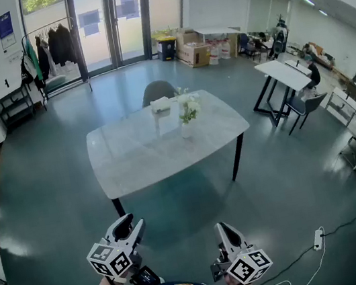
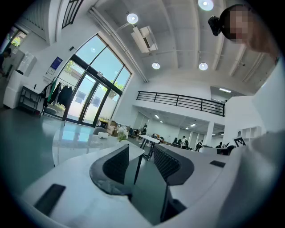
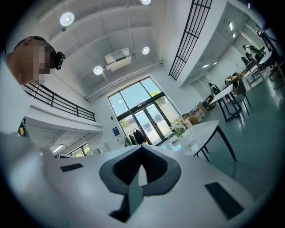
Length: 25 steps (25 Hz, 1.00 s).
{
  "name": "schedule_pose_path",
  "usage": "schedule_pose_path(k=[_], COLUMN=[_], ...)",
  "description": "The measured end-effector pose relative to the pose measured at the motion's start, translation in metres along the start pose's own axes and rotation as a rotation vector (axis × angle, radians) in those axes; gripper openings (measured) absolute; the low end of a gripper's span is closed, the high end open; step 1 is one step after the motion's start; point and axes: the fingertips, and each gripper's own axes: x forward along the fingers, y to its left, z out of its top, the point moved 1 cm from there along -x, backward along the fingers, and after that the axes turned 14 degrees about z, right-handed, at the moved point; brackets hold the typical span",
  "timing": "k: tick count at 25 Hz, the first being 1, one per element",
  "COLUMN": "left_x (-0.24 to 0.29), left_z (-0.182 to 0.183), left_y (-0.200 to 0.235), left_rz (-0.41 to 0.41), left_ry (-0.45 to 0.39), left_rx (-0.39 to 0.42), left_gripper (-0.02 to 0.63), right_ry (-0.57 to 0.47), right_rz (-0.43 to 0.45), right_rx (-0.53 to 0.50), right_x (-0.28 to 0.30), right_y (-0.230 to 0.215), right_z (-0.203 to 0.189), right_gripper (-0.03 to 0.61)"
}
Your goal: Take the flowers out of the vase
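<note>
White flowers [image 1: 187, 106] stand in a small vase [image 1: 187, 130] on the pale marble table [image 1: 139, 155], far ahead of me in the head view. They show tiny in the left gripper view as flowers [image 2: 121, 134] and in the right gripper view as flowers [image 3: 180, 126]. My left gripper [image 1: 127, 226] is held low near my body, open, with nothing between its jaws. My right gripper [image 1: 223, 231] sits beside it, shut and empty. Both are well short of the table.
A white box [image 1: 160, 104] lies on the table behind the vase, and a grey chair [image 1: 157, 91] stands at the far side. Another table [image 1: 285, 75] with chairs is to the right. A power strip and cable [image 1: 316, 239] lie on the floor at my right.
</note>
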Motion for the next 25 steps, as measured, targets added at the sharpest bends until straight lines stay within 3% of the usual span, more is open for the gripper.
schedule_pose_path(k=[11, 19, 25], left_x=[-0.001, -0.014, -0.023], left_z=[0.000, 0.008, 0.008], left_y=[0.015, 0.060, 0.093], left_rz=[-0.010, 0.046, 0.037], left_ry=[0.004, -0.028, -0.020], left_rx=[-0.003, -0.018, -0.041], left_gripper=[0.179, 0.179, 0.179], right_ry=[0.002, -0.022, -0.013], right_rz=[-0.020, -0.034, -0.067], right_rx=[-0.017, -0.011, -0.015], right_x=[0.007, 0.031, 0.053], right_y=[0.000, 0.008, 0.019], right_z=[-0.008, -0.018, -0.033], right_gripper=[0.008, 0.008, 0.008])
